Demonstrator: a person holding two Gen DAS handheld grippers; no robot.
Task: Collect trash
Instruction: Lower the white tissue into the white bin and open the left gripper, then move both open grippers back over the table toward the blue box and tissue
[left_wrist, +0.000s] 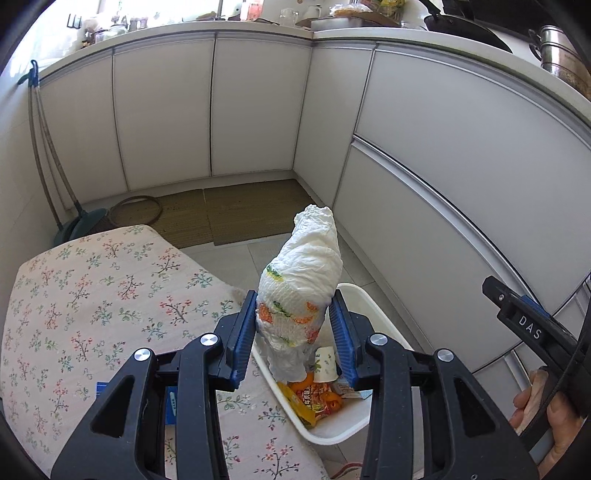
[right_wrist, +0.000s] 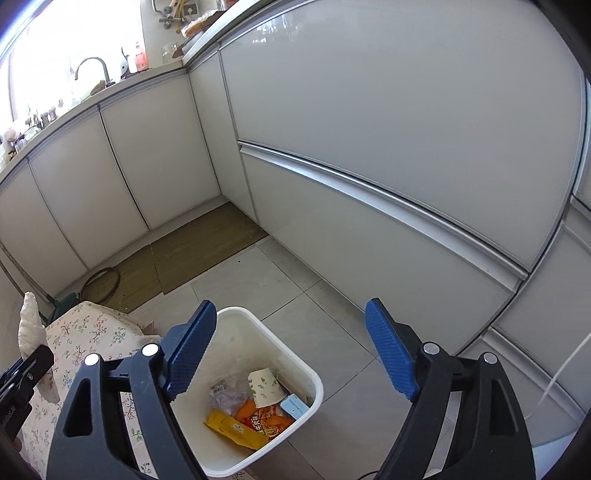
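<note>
My left gripper (left_wrist: 293, 325) is shut on a crumpled white paper towel (left_wrist: 301, 284) with orange and green print, held upright above the near edge of a white trash bin (left_wrist: 356, 295). The bin (right_wrist: 295, 358) stands on the floor beside a floral cushion and holds a paper cup (right_wrist: 264, 386), a yellow wrapper (right_wrist: 234, 430) and an orange snack packet (right_wrist: 271, 421). My right gripper (right_wrist: 290, 350) is open and empty above the bin. The towel's tip (right_wrist: 29, 321) shows at the left edge of the right wrist view.
A floral cushion (left_wrist: 92, 306) lies left of the bin. White kitchen cabinets (left_wrist: 443, 155) wrap around the back and right. Woven mats (left_wrist: 236, 214) cover the floor by the corner. A broom and dustpan (left_wrist: 79, 221) lean at the left wall.
</note>
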